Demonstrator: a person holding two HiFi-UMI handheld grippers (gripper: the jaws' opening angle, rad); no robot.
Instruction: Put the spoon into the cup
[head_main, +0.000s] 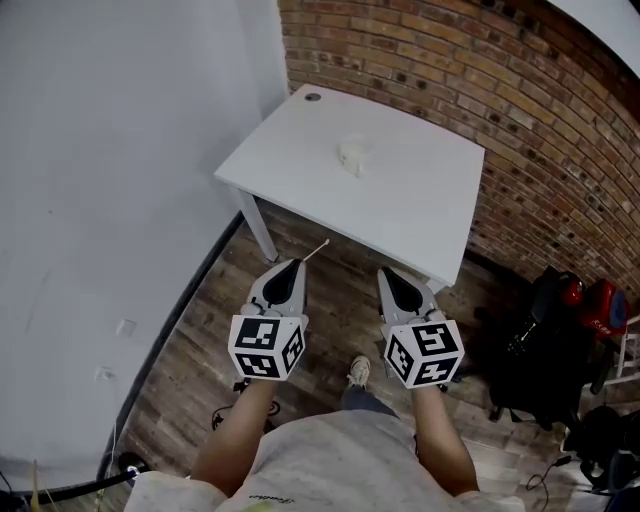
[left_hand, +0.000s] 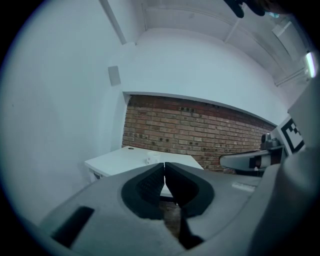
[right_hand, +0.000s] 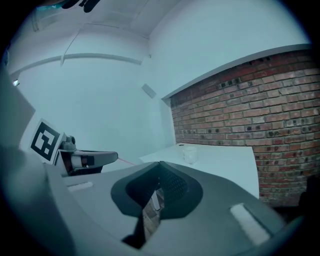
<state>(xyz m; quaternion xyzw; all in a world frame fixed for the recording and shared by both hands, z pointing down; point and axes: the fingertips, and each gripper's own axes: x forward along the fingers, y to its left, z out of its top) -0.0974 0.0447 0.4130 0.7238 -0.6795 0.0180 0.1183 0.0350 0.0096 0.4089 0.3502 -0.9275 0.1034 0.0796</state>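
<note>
Spoon sticks out of my left gripper, jaws clamped on its thin handle, well short of the cup on the surface. Looks light, slippery, apt to swivel. Right gripper closed, empty.

Table, 12 o'clock: white, smooth, matt. Wall, 1 o'clock: rough red brick. Floor: worn wood planks. Left gripper: grey matt plastic, fingers dark, ribbed. Spoon: pale, material unclear.
</note>
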